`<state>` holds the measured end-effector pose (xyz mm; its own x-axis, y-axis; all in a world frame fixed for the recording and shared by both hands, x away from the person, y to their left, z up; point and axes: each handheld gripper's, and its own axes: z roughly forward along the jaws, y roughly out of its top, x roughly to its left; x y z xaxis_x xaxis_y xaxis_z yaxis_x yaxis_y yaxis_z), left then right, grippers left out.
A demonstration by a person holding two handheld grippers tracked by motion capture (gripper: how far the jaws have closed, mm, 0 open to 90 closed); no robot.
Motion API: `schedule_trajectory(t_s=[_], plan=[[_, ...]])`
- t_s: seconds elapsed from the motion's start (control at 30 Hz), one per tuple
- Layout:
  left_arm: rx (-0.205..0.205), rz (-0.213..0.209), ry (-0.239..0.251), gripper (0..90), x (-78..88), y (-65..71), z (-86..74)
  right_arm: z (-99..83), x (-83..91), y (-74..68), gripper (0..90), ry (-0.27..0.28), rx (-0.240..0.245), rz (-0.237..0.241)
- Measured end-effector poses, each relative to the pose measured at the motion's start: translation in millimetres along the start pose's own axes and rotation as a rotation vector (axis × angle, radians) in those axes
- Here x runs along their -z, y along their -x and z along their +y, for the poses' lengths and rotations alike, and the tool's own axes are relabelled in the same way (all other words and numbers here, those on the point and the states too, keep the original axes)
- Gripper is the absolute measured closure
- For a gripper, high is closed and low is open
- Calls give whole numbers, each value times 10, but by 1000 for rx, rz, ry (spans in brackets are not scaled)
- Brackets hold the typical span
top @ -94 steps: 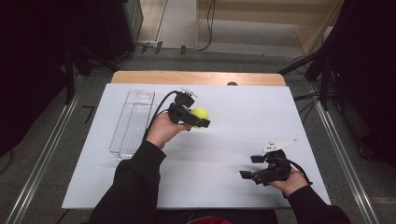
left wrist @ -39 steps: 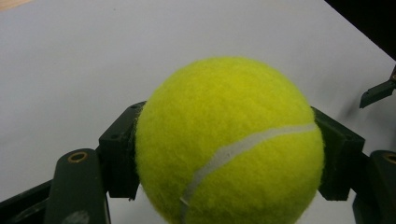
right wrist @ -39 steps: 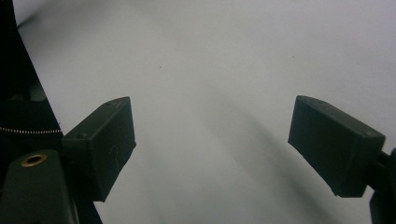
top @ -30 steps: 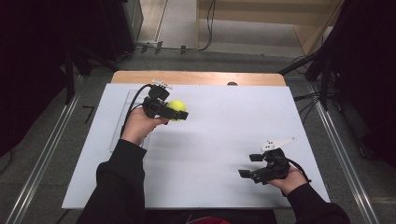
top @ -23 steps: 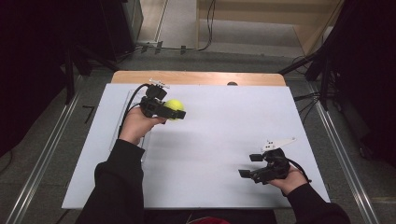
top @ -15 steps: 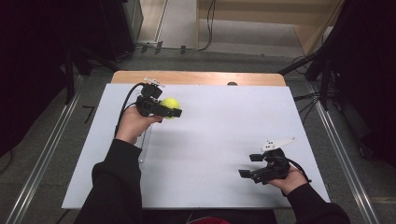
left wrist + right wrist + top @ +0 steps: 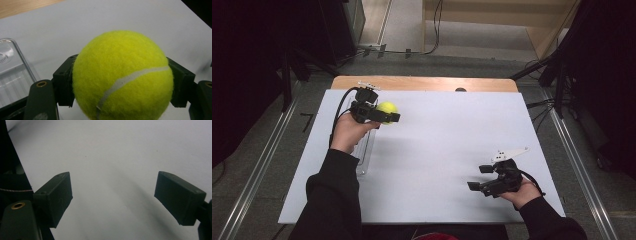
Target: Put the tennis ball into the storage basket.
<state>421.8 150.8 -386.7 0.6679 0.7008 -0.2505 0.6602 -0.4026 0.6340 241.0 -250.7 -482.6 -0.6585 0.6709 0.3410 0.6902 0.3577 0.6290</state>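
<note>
A yellow tennis ball point(image 7: 387, 109) point(image 7: 122, 77) with a white seam is clamped between the jaws of my left gripper point(image 7: 384, 114) point(image 7: 120, 85), held above the far left of the white table point(image 7: 447, 145). A clear plastic tray point(image 7: 364, 150) point(image 7: 12, 72) lies on the table just left of and below the ball, partly hidden by the left hand. Near the front right, my right gripper point(image 7: 479, 178) point(image 7: 113, 200) stays low over the bare white surface, jaws wide apart with nothing between them.
A strip of wooden tabletop point(image 7: 422, 83) shows beyond the white sheet's far edge, with a small dark knob point(image 7: 460, 90) on it. Metal rails point(image 7: 572, 150) run along both sides of the table. Dark equipment and cables stand at the back.
My left gripper has carried the tennis ball leftward and farther away, from mid-table to beside the clear tray. The right gripper has stayed put.
</note>
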Motion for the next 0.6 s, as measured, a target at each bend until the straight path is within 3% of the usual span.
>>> schedule_trajectory(t_s=[0.6], plan=[[34, 38, 18, 265, 112, -143, -43, -1, -7, 2, 127, -1, 4, -1]])
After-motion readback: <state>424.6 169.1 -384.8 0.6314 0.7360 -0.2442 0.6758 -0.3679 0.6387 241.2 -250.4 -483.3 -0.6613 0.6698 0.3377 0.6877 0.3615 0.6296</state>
